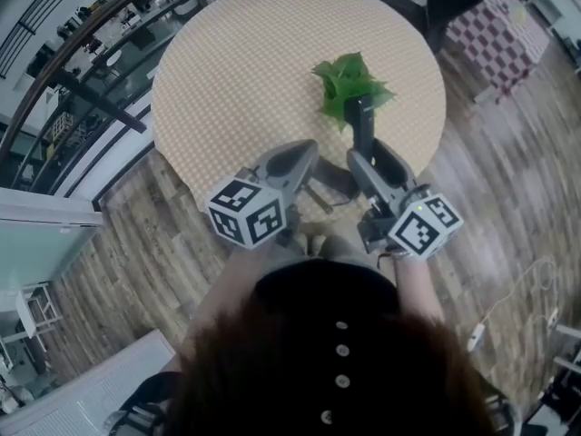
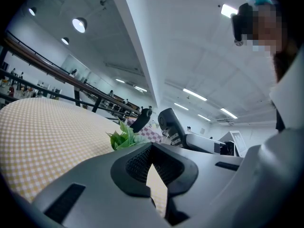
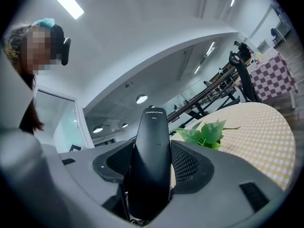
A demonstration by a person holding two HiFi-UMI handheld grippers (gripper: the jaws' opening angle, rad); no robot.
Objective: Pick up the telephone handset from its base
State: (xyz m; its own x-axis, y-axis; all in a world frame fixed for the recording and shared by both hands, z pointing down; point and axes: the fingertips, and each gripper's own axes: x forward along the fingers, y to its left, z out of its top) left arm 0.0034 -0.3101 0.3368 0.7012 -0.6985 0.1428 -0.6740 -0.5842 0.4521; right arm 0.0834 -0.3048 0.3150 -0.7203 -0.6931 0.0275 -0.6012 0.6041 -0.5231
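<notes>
The black telephone handset [image 3: 151,161] stands upright between the jaws of my right gripper [image 3: 151,175], which is shut on it. In the head view the handset [image 1: 363,123] rises from the right gripper [image 1: 361,157] over the near edge of the round table [image 1: 245,71]. My left gripper [image 1: 307,153] is just left of it; its jaws meet at the tips with nothing between them [image 2: 153,167]. From the left gripper view the handset [image 2: 171,124] shows to the right. A dark shape [image 1: 334,183] between the grippers is mostly hidden.
A green leafy plant [image 1: 351,84] stands on the beige checked tablecloth just beyond the handset. A chair and a red-checked table [image 1: 504,30] are at the back right. Railings [image 1: 82,71] run along the left. White cables [image 1: 508,302] lie on the wooden floor.
</notes>
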